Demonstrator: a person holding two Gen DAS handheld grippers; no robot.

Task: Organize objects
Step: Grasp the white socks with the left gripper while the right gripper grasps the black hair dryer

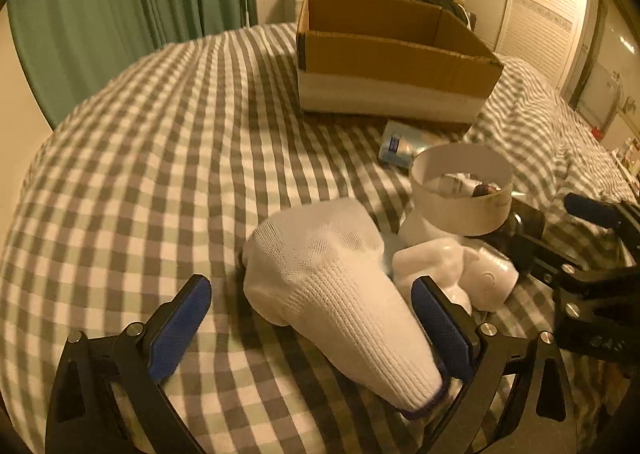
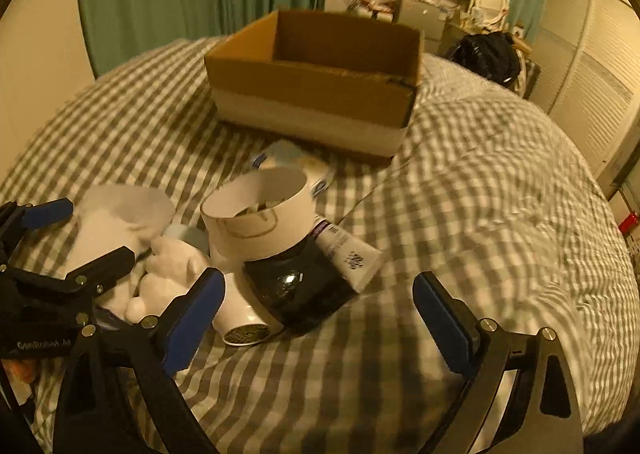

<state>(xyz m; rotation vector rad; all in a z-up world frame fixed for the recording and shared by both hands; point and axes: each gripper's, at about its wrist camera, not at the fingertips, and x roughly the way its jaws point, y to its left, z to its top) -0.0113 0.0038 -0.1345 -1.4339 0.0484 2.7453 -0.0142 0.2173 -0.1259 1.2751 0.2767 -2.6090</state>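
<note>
Bed (image 1: 140,157), grey-and-white checked cover; carries all items.

1 cardboard box (image 1: 392,53), open top, white band round its base, toward the far edge of the bed; inside not visible.

1 white sock (image 1: 340,286), long, lying between the pads of the left tongs (image 1: 312,330); tongs apart, the sock's cuff close against the right pad, contact unclear.

1 second white sock (image 1: 432,266), bunched, just beside the first.

1 white round container (image 2: 260,209), open, small items inside, resting on a dark glossy jar (image 2: 296,294) lying on its side.

1 white bottle (image 2: 244,322), on its side, touching the jar.

1 white tube (image 2: 348,250), beside the jar.

1 white-and-blue packet (image 1: 400,145), between container and box.

Right tongs (image 2: 320,318): apart, nothing between the pads, jar and bottle just ahead of them.
</note>
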